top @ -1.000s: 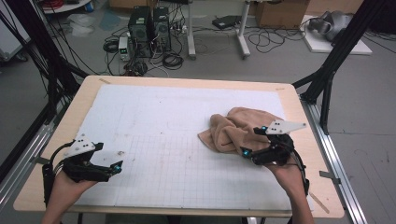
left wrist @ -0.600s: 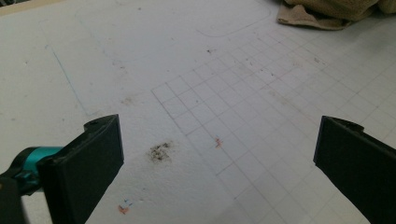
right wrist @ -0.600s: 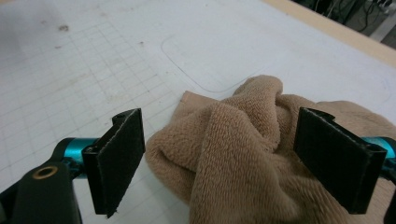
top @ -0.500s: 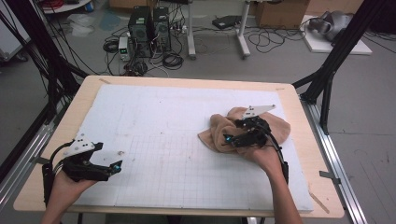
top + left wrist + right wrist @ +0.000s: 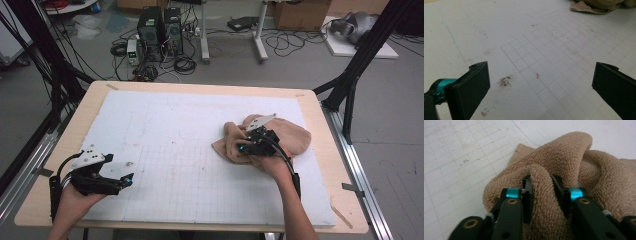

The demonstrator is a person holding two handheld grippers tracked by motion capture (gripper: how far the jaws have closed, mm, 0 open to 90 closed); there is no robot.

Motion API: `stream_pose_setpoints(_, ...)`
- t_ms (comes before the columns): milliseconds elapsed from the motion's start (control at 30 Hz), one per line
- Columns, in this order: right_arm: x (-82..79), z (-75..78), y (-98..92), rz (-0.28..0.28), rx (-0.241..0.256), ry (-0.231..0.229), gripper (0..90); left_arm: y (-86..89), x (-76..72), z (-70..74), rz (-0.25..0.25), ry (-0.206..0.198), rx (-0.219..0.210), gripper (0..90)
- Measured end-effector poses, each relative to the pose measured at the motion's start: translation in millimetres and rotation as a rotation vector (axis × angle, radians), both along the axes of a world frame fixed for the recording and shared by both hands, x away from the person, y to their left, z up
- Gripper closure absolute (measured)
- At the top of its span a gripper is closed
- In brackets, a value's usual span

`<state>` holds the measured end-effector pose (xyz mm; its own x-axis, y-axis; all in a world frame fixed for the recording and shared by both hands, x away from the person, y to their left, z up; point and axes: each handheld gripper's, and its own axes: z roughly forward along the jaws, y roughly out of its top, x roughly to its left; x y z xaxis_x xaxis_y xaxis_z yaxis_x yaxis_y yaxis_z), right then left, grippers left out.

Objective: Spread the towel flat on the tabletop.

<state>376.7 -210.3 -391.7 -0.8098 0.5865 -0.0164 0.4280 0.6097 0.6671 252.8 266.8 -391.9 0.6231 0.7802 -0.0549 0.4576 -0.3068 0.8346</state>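
Pinching a raised fold of the crumpled tan terry-cloth towel (image 5: 564,162), the right gripper (image 5: 541,192) is clamping the fabric between both black jaws. The towel (image 5: 280,137) is lying bunched on the right half of the white gridded foam mat (image 5: 165,125), near its far-right corner. The left gripper (image 5: 541,82) is sitting with jaws spread wide, nothing between them, over bare mat just beside a small dark smudge (image 5: 505,80). In the high view the left gripper (image 5: 125,181) is resting at the mat's near-left edge, well apart from the towel.
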Motion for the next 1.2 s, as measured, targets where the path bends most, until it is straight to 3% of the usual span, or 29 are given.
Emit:
stream_pose_setpoints(200,-4.1,13.7,7.0,0.074,0.07,-0.004,79.7,0.5,1.0,-1.0,0.002,0.002,-0.003,2.0)
stream_pose_setpoints(400,-14.8,41.1,28.5,0.175,0.131,-0.033,79.5,-1.4,0.7,0.9,-0.004,-0.003,-0.002,1.9)
stream_pose_setpoints(533,-29.3,52.1,47.0,0.274,0.152,-0.045,79.4,-1.0,-0.3,2.4,-0.002,-0.005,-0.003,2.0)
stream_pose_setpoints(567,-29.3,52.1,47.0,0.274,0.152,-0.045,79.4,-1.0,-0.5,2.8,0.0,-0.008,-0.005,2.0)
stream_pose_setpoints(600,-42.5,56.6,58.3,0.329,0.167,-0.044,79.3,-0.7,-0.9,4.0,0.0,-0.011,-0.006,1.9)
stream_pose_setpoints(800,-80.2,62.0,82.9,0.486,0.221,-0.033,79.2,-4.1,-1.5,6.3,-0.01,-0.02,-0.006,2.0)
stream_pose_setpoints(900,-97.3,54.3,91.3,0.545,0.2,-0.005,77.4,-7.7,-1.1,5.4,-0.016,-0.019,-0.003,1.9)
stream_pose_setpoints(967,-102.3,45.3,91.6,0.544,0.162,0.013,70.2,-9.3,-0.1,4.8,-0.022,-0.018,-0.001,1.9)
stream_pose_setpoints(1000,-103.0,41.5,89.2,0.536,0.167,0.025,65.8,-14.1,1.9,3.4,-0.035,-0.015,0.002,1.9)
stream_pose_setpoints(1067,-103.0,38.5,79.4,0.5,0.218,0.038,57.5,-17.9,3.3,2.7,-0.043,-0.012,0.007,2.0)
stream_pose_setpoints(1200,-104.4,45.4,58.2,0.445,0.257,0.021,48.8,-32.9,9.6,1.9,-0.087,-0.012,0.015,4.3)
